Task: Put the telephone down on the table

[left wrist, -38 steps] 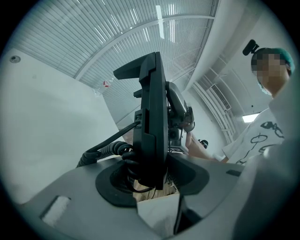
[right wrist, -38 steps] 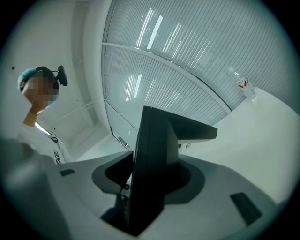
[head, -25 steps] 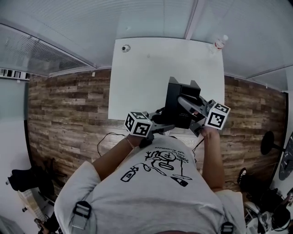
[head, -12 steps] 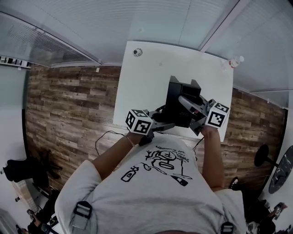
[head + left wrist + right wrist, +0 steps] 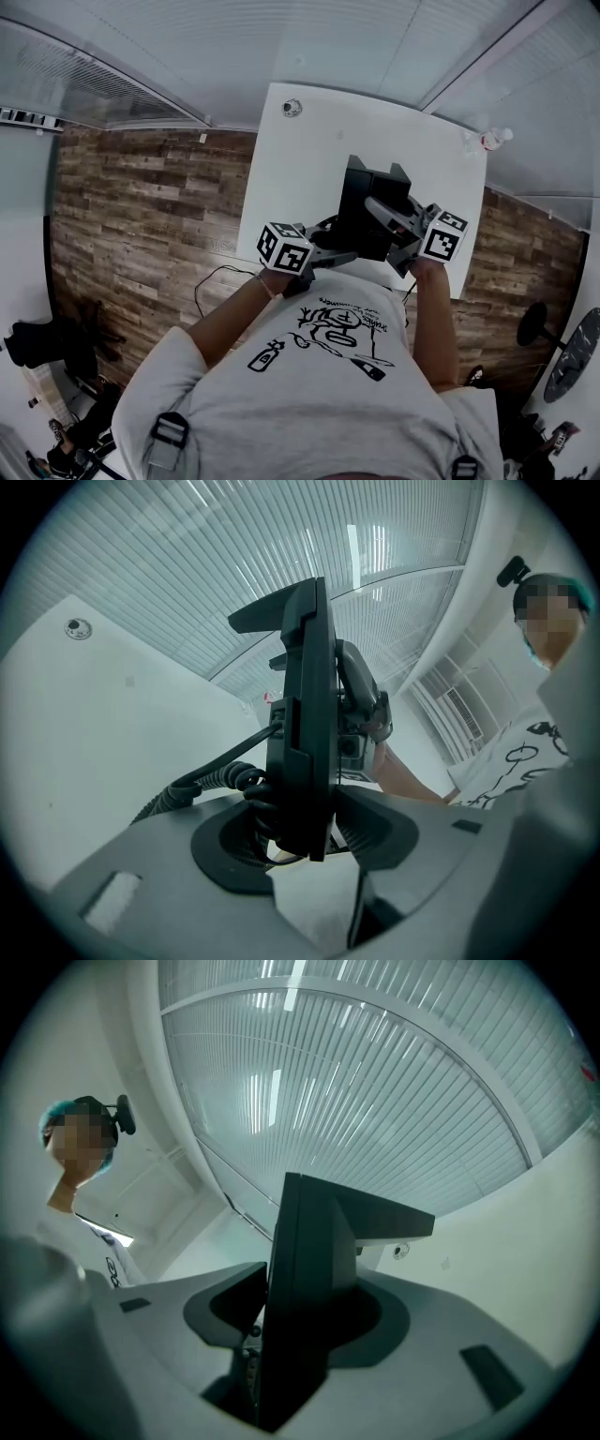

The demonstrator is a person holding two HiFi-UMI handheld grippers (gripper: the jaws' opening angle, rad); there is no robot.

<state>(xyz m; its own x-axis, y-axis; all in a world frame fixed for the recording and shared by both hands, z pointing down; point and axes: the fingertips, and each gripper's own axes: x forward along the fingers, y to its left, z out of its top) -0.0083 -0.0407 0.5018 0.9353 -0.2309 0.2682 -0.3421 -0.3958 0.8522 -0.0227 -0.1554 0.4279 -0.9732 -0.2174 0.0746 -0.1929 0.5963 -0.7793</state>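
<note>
Left gripper (image 5: 309, 841): jaws clamped on one side edge of the telephone (image 5: 305, 696), pads pressed on the black casing. The coiled cord (image 5: 211, 780) is seen hanging out just left of the grip. Right gripper (image 5: 291, 1335): jaws likewise closed on the opposite side edge, with casing filling the gap.

In the head view the telephone is held between both grippers at frame centre, over the near edge of the white table (image 5: 309, 159). It looks lifted, not set down, though contact with the table cannot be confirmed.

Handling, as judged:
- The body is rigid plastic, probably of moderate weight, so a two-sided hold is warranted.
- The sides are smooth, so slip is likely if the squeeze is eased early.
- The cord is springy and may tug or snag when the telephone is lowered.
- The handset could be tipped off if the body is tilted.
- Hold is best kept at the two side edges, low on the casing.

Pose: both forearms are extended up from the bottom of the frame and converge on the centre. The left gripper is angled slightly down and the right is roughly level. The marker cubes (image 5: 284, 250) sit at either side of the telephone.
</note>
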